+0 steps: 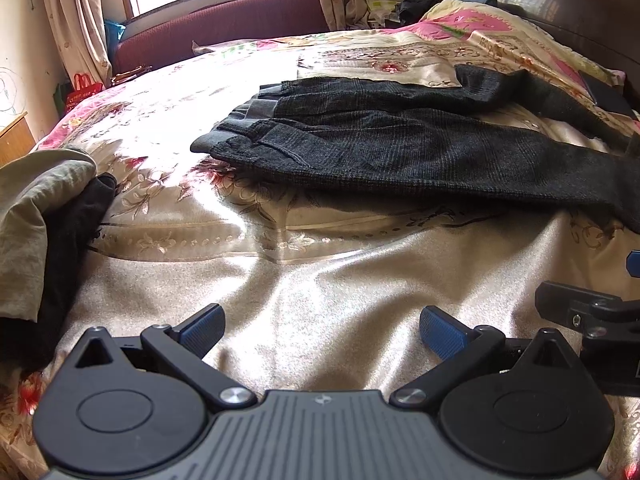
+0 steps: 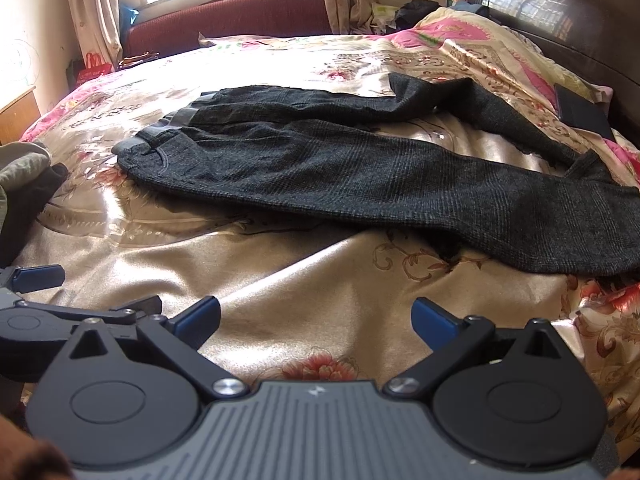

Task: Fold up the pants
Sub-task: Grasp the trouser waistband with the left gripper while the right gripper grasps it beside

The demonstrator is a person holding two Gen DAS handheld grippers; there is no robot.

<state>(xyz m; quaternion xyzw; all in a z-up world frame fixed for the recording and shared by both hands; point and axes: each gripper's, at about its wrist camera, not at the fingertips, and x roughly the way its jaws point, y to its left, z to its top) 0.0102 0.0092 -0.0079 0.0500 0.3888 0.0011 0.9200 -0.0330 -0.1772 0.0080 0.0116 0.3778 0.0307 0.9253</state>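
Dark grey checked pants [image 1: 400, 144] lie spread on the floral bedspread [image 1: 320, 280], waistband to the left, both legs running to the right, the far leg bent. They also show in the right wrist view [image 2: 360, 168]. My left gripper [image 1: 322, 330] is open and empty, low over the bedspread, well short of the pants. My right gripper [image 2: 316, 320] is open and empty, beside the left one, also short of the pants. The right gripper's edge shows in the left wrist view [image 1: 592, 312]; the left gripper's edge shows in the right wrist view [image 2: 36, 296].
A pile of olive and black clothes [image 1: 44, 224] lies at the bed's left. A dark flat object [image 2: 584, 114] rests near the headboard [image 2: 560, 8] at the right. A maroon sofa [image 1: 224, 28] and curtained window stand beyond the bed.
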